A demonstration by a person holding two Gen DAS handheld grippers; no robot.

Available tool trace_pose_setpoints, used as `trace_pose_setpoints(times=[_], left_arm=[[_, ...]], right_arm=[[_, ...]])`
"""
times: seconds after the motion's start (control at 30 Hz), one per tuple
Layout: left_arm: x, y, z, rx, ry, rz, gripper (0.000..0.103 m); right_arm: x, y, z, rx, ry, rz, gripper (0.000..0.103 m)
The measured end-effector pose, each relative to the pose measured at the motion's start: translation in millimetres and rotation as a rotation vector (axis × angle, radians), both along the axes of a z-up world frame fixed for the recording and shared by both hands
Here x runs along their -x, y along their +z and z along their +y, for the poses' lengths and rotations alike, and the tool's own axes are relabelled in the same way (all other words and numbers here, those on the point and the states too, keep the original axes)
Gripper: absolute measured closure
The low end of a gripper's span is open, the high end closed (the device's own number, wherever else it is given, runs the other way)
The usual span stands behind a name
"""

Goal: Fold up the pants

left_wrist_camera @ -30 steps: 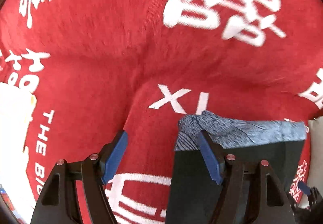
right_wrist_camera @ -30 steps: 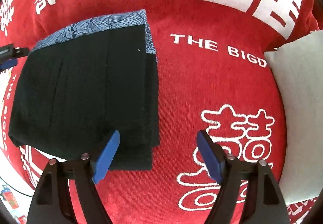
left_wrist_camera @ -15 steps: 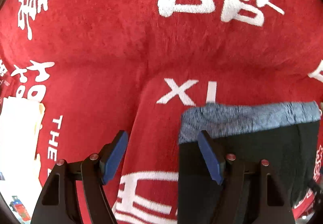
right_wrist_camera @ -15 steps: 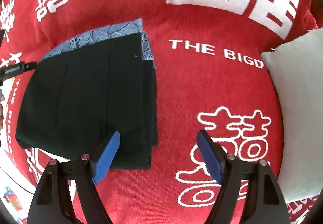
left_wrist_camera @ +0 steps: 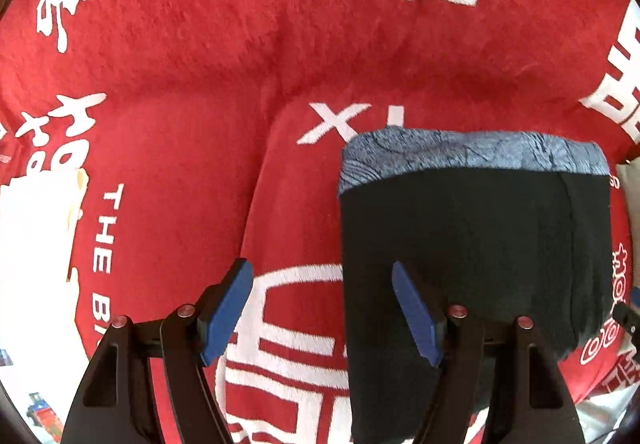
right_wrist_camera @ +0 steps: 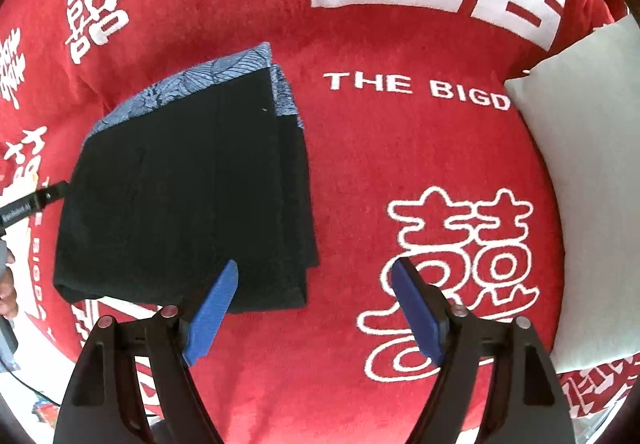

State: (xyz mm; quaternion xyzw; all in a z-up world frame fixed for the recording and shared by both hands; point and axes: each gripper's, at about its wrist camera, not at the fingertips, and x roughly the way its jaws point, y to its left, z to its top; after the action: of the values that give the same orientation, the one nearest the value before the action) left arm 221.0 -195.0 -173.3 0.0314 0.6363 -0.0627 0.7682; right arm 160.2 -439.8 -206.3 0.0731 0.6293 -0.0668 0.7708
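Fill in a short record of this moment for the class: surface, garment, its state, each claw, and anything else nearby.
surface: red blanket with white lettering
garment: black pants with blue patterned waistband
state: folded into a compact stack, lying flat
left claw: open, empty, at the pants' edge
right claw: open, empty, beside the stack
nearby: grey pillow on the blanket's right

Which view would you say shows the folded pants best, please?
The right wrist view: the whole pants lie in frame, with every edge and the stacked layers visible. The left wrist view crops the pants at the bottom, partly behind the left gripper.
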Motion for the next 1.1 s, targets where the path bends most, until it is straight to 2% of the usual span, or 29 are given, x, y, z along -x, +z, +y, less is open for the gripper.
trace_pose_setpoints(times=[0.07,0.13,0.5,0.67,0.83,1.1], left_arm=[[2,1,0,0.003,-0.006,0.003,0.029],[2,1,0,0.001,-0.012,0.003,0.013],[3,1,1,0.011,-0.035,0.008,0.013],[0,0,2,0.025,-0.041,0.016,0.013],[-4,-5,13,0.132,-0.044,0.052,0.013],[-18,-33,28,0.358,-0.076,0.183,0.013]], right_arm=[[-2,0,3,-0.006,0.007,0.0,0.021],[-3,1,6,-0.009,0.016,-0.002,0.021],[-9,-5,5,-0.061,0.003,0.005,0.021],[-13,-8,0,-0.115,-0.003,0.003,0.021],[-21,-12,-12,-0.221,-0.006,-0.015,0.02],[-44,-41,-47,-0.433,-0.022,-0.017,0.02]])
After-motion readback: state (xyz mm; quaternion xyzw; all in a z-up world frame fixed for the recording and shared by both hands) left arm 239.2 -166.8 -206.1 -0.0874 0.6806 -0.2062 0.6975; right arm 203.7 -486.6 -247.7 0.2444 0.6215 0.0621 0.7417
